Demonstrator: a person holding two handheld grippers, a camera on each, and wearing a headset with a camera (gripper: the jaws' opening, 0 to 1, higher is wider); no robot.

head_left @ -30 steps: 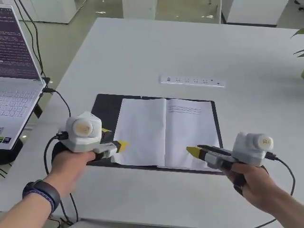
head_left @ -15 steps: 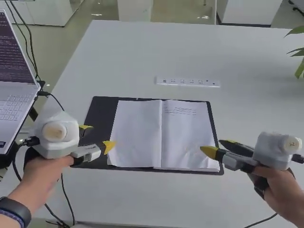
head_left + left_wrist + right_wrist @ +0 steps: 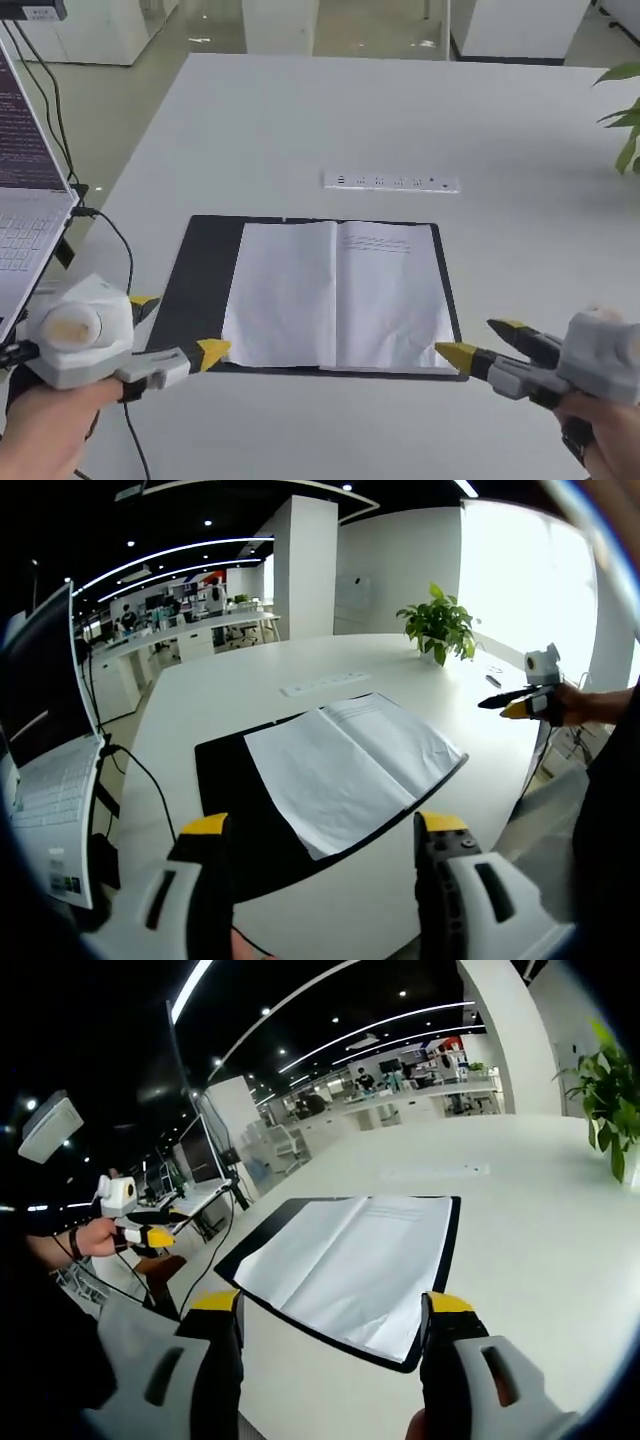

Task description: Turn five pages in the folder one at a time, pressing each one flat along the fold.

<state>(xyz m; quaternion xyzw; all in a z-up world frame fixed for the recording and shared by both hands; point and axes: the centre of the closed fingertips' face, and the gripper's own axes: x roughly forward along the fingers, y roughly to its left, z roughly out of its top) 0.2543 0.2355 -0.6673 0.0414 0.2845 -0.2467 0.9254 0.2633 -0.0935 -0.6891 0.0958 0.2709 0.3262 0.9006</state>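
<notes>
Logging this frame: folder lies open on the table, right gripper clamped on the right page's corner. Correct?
Not clamped: the right gripper is open near the folder's corner, holding nothing, as the right gripper view shows. The folder does lie open on the table.

We hold the right gripper (image 3: 331, 1303) with its jaws spread wide and empty, yellow tips rising at 6 o'clock over the white table (image 3: 520, 1220). Just beyond them the folder (image 3: 350, 1255) lies open and flat, white pages on a black cover. At 9 o'clock a hand (image 3: 97, 1236) holds the left gripper (image 3: 160, 1232), well apart from the folder. A plant (image 3: 610, 1090) stands at 2 o'clock.
</notes>
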